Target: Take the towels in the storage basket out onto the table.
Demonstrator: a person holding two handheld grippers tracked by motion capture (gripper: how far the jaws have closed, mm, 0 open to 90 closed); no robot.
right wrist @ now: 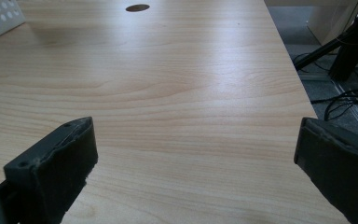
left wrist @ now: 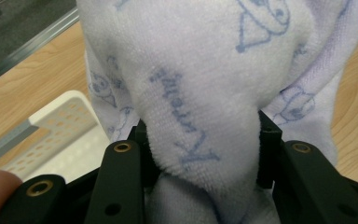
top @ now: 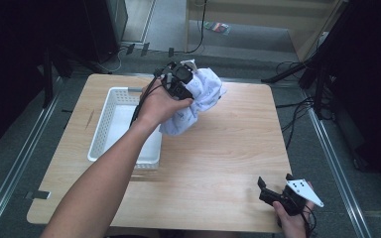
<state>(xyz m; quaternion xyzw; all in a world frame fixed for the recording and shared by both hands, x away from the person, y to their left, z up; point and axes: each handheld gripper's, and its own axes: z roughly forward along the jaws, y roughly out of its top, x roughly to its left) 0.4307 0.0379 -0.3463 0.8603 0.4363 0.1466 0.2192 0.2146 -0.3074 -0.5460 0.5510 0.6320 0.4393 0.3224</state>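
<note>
Now a soft towel [top: 198,99] is held up over the table [top: 218,163], just beside the white basket [top: 110,106]. It is pinched tight by the left gripper [top: 181,79], and a thick fold of it is squeezed between the jaws in the left gripper view [left wrist: 200,116]. The right gripper [top: 278,193] is kept near the front corner of the table, with its jaws wide apart and nothing between them.

Most of the towel hangs loose below the grip. If it is swung too fast, it could probably be caught on the basket rim, and the light basket could be tipped or dragged. The fold might also slip out, since only a small part is pinched.

The towel is fluffy and pale, with little blue drawings. The basket is hard plastic with small holes. The table is smooth wood.
</note>
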